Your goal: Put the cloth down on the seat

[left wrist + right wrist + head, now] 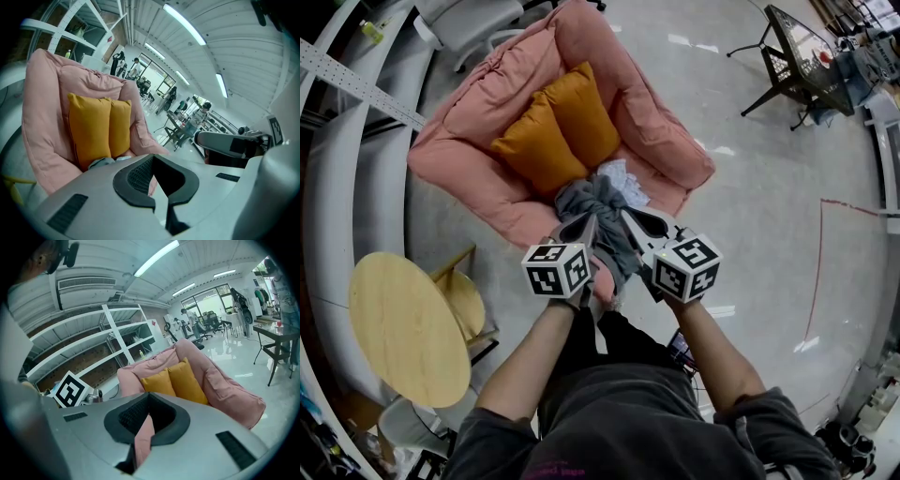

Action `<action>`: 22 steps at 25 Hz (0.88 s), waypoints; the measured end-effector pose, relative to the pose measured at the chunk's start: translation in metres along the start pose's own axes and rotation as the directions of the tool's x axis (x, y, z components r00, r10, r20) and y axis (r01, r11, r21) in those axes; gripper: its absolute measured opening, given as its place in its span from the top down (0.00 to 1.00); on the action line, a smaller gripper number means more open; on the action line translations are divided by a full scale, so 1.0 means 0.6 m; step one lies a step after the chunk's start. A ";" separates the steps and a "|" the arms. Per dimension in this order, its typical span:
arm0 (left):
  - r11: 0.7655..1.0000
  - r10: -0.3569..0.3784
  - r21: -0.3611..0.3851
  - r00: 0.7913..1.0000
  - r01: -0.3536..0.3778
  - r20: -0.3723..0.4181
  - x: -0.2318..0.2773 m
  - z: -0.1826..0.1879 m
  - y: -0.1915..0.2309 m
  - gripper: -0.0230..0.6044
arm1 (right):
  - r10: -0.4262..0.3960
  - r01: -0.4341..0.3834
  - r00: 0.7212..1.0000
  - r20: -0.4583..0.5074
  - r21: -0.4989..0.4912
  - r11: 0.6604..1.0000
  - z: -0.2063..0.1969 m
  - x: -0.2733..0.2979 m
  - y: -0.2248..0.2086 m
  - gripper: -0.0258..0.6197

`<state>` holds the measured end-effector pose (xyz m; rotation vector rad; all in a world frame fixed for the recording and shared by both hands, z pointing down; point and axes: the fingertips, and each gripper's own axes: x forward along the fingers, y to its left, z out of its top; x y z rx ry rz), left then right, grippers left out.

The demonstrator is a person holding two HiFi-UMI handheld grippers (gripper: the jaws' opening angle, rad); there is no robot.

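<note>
A: At the front edge of the pink seat (487,178), just in front of the orange cushions (558,131): cloth (602,202), grey and bunched, trailing down between left gripper (584,225) and right gripper (649,225), pink at the near end.
B: Left gripper?
A: Pressed together, a pink sliver of cloth in the seam.
B: Right gripper?
A: Clamped on a pink strip of the same cloth.
B: Any writing?
A: Black-and-white square markers on the cubes (556,270); pink print on the dark shirt (619,422), too small to read.
</note>
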<state>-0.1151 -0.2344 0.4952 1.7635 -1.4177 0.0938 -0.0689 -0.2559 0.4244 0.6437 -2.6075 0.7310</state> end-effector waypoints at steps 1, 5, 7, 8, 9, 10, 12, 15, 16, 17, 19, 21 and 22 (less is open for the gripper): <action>1.000 0.002 0.000 1.000 -0.002 -0.001 0.000 0.000 0.001 0.95 | 0.000 0.000 1.000 -0.001 0.000 1.000 0.000 0.001 -0.001 0.94; 1.000 0.006 -0.009 1.000 -0.006 -0.005 0.003 -0.005 0.007 0.95 | -0.002 0.002 1.000 -0.006 -0.002 1.000 -0.002 0.005 -0.002 0.94; 1.000 0.008 -0.016 1.000 -0.008 -0.009 0.003 -0.008 0.009 0.95 | -0.002 0.002 1.000 -0.010 -0.001 1.000 -0.004 0.007 -0.004 0.94; 1.000 0.009 -0.018 1.000 -0.009 -0.010 0.003 -0.010 0.010 0.95 | -0.002 0.002 1.000 -0.012 -0.001 1.000 -0.005 0.008 -0.004 0.94; 1.000 0.009 -0.019 1.000 -0.010 -0.010 0.003 -0.011 0.011 0.95 | -0.002 0.002 1.000 -0.014 -0.001 1.000 -0.006 0.008 -0.004 0.94; 1.000 0.010 -0.021 1.000 -0.011 -0.012 0.003 -0.012 0.012 0.95 | -0.001 0.001 1.000 -0.016 -0.001 1.000 -0.007 0.009 -0.005 0.94; 1.000 0.011 -0.024 1.000 -0.011 -0.014 0.003 -0.014 0.014 0.95 | -0.001 0.001 1.000 -0.018 0.001 1.000 -0.009 0.010 -0.005 0.94; 0.999 0.013 -0.031 1.000 -0.013 -0.015 0.003 -0.015 0.019 0.95 | 0.000 0.000 1.000 -0.024 0.002 1.000 -0.012 0.012 -0.004 0.94; 0.999 0.015 -0.033 1.000 -0.015 -0.015 0.003 -0.015 0.020 0.95 | 0.000 0.000 1.000 -0.025 0.002 1.000 -0.012 0.012 -0.005 0.94; 0.999 0.016 -0.035 1.000 -0.017 -0.016 0.004 -0.015 0.021 0.95 | 0.000 0.000 1.000 -0.026 0.002 1.000 -0.012 0.012 -0.006 0.94; 0.999 0.016 -0.034 1.000 -0.017 -0.016 0.005 -0.013 0.022 0.95 | 0.000 0.000 1.000 -0.026 0.000 1.000 -0.011 0.012 -0.007 0.94; 0.999 0.015 -0.032 1.000 -0.016 -0.016 0.005 -0.012 0.021 0.95 | -0.002 0.001 1.000 -0.026 -0.002 1.000 -0.010 0.011 -0.008 0.94; 0.999 0.014 -0.031 1.000 -0.015 -0.016 0.006 -0.012 0.020 0.95 | -0.002 0.002 1.000 -0.026 -0.002 1.000 -0.009 0.011 -0.008 0.94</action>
